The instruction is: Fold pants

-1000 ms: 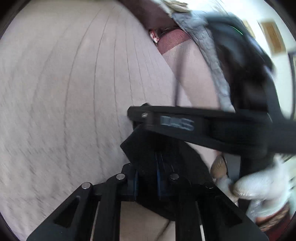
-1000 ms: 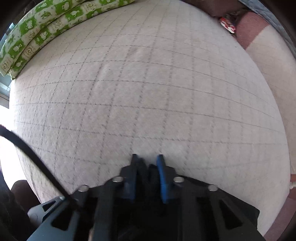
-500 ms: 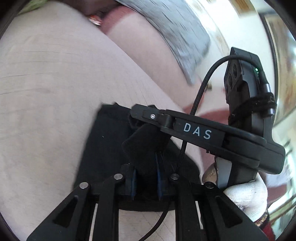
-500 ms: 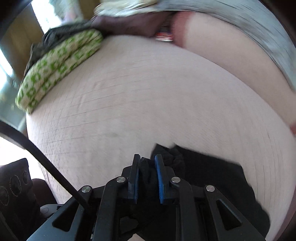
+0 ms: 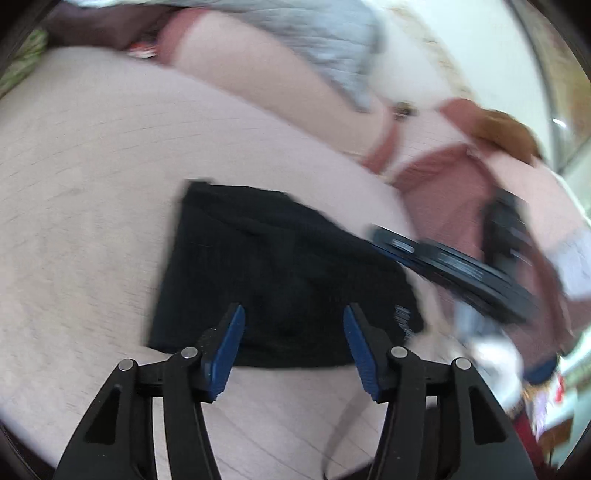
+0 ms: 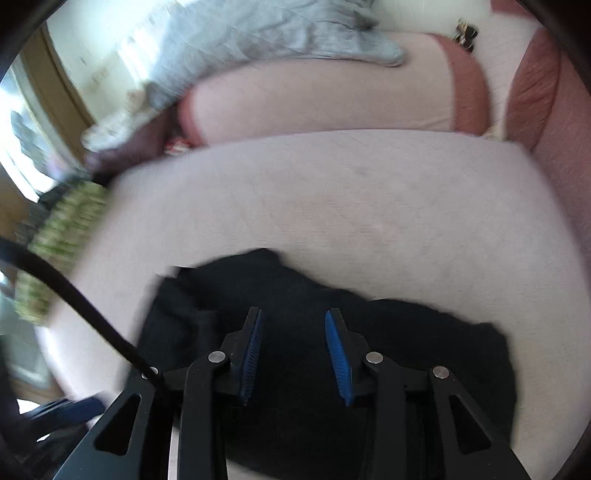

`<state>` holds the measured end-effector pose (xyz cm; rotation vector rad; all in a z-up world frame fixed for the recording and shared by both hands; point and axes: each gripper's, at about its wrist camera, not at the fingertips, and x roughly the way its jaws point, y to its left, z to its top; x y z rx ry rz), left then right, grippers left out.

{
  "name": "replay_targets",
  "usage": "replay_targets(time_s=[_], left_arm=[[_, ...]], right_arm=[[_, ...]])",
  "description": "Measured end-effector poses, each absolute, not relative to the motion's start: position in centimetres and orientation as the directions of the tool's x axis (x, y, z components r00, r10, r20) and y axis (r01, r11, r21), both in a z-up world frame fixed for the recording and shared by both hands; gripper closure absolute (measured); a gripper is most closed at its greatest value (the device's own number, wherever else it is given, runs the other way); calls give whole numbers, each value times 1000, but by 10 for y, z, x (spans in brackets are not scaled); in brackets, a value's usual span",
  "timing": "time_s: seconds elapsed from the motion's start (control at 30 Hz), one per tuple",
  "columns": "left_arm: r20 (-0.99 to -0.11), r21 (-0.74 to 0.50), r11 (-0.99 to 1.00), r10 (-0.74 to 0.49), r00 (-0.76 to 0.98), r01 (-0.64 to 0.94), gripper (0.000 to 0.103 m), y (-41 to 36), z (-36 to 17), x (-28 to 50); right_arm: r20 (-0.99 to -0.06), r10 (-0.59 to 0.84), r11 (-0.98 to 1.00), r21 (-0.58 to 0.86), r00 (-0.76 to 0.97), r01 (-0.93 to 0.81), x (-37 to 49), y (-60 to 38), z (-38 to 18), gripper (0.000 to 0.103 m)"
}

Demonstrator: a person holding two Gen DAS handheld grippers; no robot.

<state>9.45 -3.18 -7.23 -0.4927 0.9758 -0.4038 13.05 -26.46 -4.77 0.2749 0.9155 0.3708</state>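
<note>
Most of both views is taken up by a pale checked sofa seat [image 6: 369, 192], the broad soft surface that carries the job. Behind it rise the pink back cushions [image 6: 317, 99], with a grey quilted blanket [image 6: 266, 33] draped over their top and a green-patterned cushion [image 6: 62, 236] at the far end, all well apart from the work. On the seat lie the black pants [image 5: 280, 266], folded into a compact, roughly rectangular bundle that rests flat, so the fold looks close to finished. The left hand-held gripper [image 5: 293, 332] hovers just above the bundle's near edge with its blue pads [image 5: 229, 350] spread wide and nothing between them, likely so the cloth keeps its shape. The right hand-held gripper [image 6: 293, 332] is likewise spread apart and empty over the dark cloth; in the left view it shows, blurred, at the bundle's right side.
</note>
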Motion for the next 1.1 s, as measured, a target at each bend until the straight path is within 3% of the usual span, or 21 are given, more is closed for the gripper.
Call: replay_targets(time_s=[0.13, 0.23, 0.33, 0.4, 0.43, 0.47, 0.5, 0.63, 0.77, 0.87, 0.97, 1.03, 1.1], left_arm=[[-764, -478, 878, -411, 498, -8, 49, -20, -109, 120], [-770, -491, 871, -435, 467, 2, 50, -27, -134, 115], [-761, -477, 879, -428, 487, 27, 50, -30, -133, 113], [-760, -475, 879, -431, 487, 38, 50, -31, -133, 111], [-761, -459, 887, -424, 491, 55, 50, -32, -134, 110], [-764, -441, 895, -416, 493, 72, 50, -34, -132, 105], [-768, -418, 904, -405, 496, 90, 50, -38, -132, 105], [-763, -406, 907, -405, 504, 115, 50, -44, -134, 107], [-760, -414, 903, -410, 504, 111, 50, -41, -134, 107], [-757, -416, 901, -417, 504, 122, 50, -42, -133, 110], [-753, -430, 895, -427, 501, 117, 50, -41, -133, 115], [-753, -437, 892, -432, 496, 113, 50, -37, -131, 114], [-754, -449, 886, -443, 485, 111, 50, -29, -130, 109]], right_arm=[[-685, 551, 830, 509, 476, -227, 130, -233, -69, 65], [-727, 471, 882, 408, 500, -237, 136, -213, -74, 63], [-762, 386, 922, 304, 521, -239, 155, -203, -78, 43], [-776, 341, 938, 248, 531, -241, 167, -190, -84, 43], [-784, 342, 937, 243, 517, -251, 174, -182, -90, 48], [-799, 363, 928, 260, 480, -268, 179, -177, -97, 66], [-826, 371, 921, 268, 424, -283, 182, -171, -106, 94], [-867, 188, 967, 81, 462, -241, 189, -175, -110, 97], [-853, -25, 997, -58, 521, -46, 196, -210, -108, 99], [-822, 160, 985, 169, 546, -34, 180, -232, -90, 93], [-760, 377, 926, 321, 529, -200, 147, -218, -72, 85], [-754, 422, 907, 344, 503, -244, 132, -209, -76, 43], [-760, 405, 913, 311, 508, -263, 122, -200, -86, 38]])
